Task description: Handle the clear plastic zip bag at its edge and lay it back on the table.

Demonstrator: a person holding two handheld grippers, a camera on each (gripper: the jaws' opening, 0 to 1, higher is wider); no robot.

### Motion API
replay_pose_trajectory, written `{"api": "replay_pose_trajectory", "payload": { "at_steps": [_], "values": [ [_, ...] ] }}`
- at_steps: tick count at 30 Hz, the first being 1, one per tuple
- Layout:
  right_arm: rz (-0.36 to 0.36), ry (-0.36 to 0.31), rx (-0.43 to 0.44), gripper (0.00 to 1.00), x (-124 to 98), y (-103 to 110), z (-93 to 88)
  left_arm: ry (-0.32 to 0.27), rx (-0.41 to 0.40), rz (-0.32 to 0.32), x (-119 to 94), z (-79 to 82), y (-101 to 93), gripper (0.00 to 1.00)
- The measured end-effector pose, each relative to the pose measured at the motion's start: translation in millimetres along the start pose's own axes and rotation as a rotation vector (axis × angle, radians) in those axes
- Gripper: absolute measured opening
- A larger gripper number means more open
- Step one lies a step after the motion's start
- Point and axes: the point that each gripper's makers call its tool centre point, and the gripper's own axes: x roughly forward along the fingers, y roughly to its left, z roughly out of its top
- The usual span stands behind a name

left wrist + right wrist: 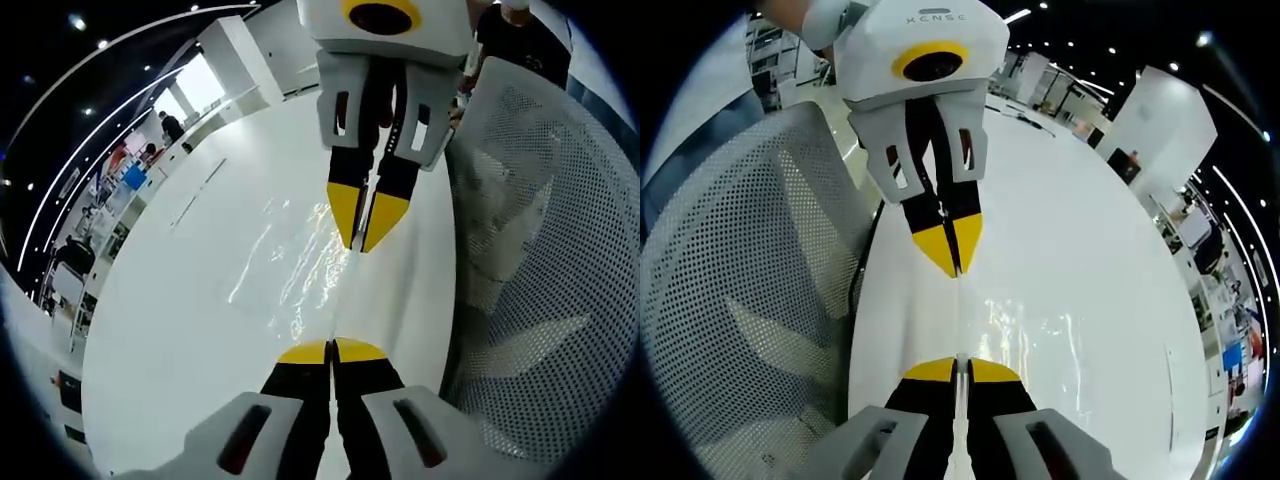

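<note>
Currently both grippers pinch zip bag (pixel 300 270) edge: left gripper (pixel 331 352) and right gripper (pixel 956 366) jaws closed on it, stretched taut above table (pixel 180 330) near-edge, probably for flat lay-down.

Bag: my clear plastic zip bag (pixel 300 270), crinkled and glinting.
Pose: spread out flat.
Place: on the white table (pixel 180 330), near its edge.
</note>
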Motion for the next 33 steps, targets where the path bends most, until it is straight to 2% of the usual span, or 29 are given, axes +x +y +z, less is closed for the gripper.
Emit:
{"api": "replay_pose_trajectory", "payload": {
  "at_steps": [25,33],
  "values": [
    [0.002,0.007,0.013,0.0,-3.5,1.4,-0.2,0.003,-0.008,0.003,0.3,-5.0,3.4,0.0],
    [-0.004,0.013,0.025,0.0,-2.0,-4.0,-3.4,0.001,-0.007,-0.004,0.5,-4.8,5.7,0.0]
  ]
}}
